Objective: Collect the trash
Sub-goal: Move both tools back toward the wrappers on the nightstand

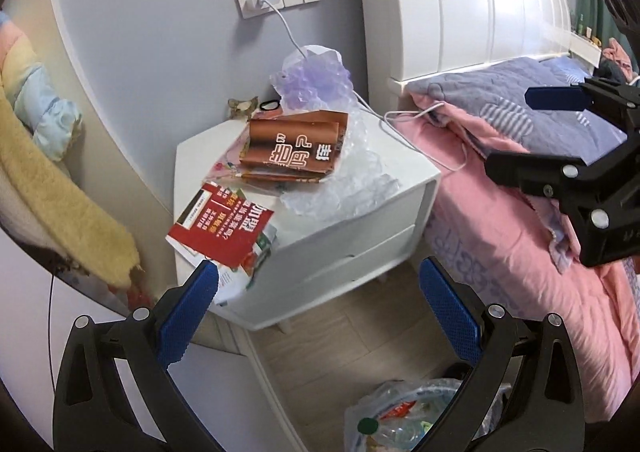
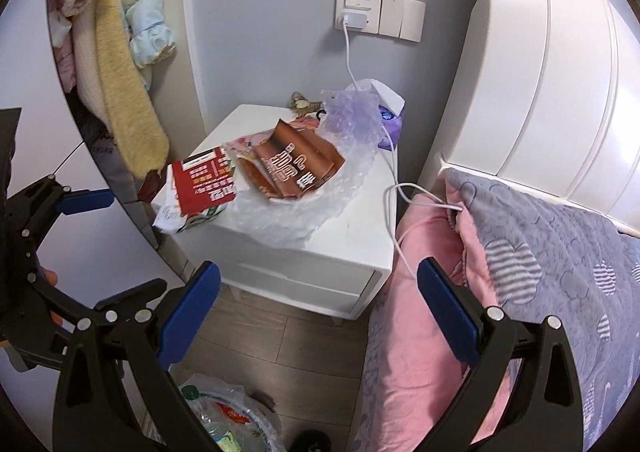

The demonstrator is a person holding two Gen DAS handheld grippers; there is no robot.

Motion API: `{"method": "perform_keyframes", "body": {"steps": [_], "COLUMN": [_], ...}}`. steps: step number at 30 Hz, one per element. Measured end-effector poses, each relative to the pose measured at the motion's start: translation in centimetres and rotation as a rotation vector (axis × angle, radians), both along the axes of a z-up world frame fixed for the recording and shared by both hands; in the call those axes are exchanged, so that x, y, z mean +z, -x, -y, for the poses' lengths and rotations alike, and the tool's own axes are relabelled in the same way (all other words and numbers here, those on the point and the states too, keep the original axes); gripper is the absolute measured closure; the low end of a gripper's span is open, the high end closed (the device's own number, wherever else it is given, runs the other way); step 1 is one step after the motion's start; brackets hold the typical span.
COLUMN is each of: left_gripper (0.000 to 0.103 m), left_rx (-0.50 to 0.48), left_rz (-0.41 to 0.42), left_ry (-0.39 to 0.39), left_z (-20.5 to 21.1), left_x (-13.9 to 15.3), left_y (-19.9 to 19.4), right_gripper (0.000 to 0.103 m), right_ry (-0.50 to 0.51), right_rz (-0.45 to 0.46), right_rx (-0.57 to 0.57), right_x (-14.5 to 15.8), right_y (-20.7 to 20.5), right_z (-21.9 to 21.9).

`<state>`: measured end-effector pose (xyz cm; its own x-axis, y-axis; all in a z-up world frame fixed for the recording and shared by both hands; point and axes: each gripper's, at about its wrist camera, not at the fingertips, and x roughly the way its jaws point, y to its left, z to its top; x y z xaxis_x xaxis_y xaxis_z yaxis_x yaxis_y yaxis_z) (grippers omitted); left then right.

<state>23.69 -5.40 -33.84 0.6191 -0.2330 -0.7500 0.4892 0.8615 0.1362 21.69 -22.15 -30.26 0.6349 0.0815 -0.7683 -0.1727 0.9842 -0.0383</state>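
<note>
Trash covers the white bench (image 1: 404,175) at frame centre: a brown wrapper (image 1: 294,147) lying on clear bubble wrap (image 1: 352,187), and a red leaflet (image 1: 220,230) overhanging the bench's lower-left corner. Left gripper (image 1: 318,292) hangs at the bottom of the left wrist view, jaws spread and empty. Right gripper (image 2: 318,292) likewise has its jaws spread, empty. A bag of rubbish (image 2: 228,416) sits on the floor at bottom centre.

Our left claw (image 1: 318,284) spread wide at the frame's lower middle, our right claw (image 2: 318,286) likewise spread, both holding nothing
</note>
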Motion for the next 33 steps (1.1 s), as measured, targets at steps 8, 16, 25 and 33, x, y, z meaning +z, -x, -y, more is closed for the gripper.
{"method": "perform_keyframes", "body": {"steps": [8,16,25,33], "left_gripper": [0.006,0.006,0.006,0.006], "left_rx": [0.066,0.133,0.169,0.232], "left_rz": [0.002,-0.004,-0.046,-0.113], "left_ry": [-0.001,-0.009,0.001,0.052], "left_z": [1.7,3.7,5.2,5.6], "left_x": [0.6,-0.1,-1.5,-3.3], "left_y": [-3.7,-8.0,-12.2,-15.6], "right_gripper": [0.007,0.007,0.007,0.007], "right_ry": [-0.042,-0.067,-0.098,-0.113], "right_rz": [-0.006,-0.006,-0.007,-0.011], "right_rx": [0.011,0.052,0.06,0.087], "right_x": [-0.3,-0.4,-1.7,-3.3], "right_y": [-4.4,-9.0,-13.3,-17.4], "right_z": [2.7,4.9,6.0,6.3]}}
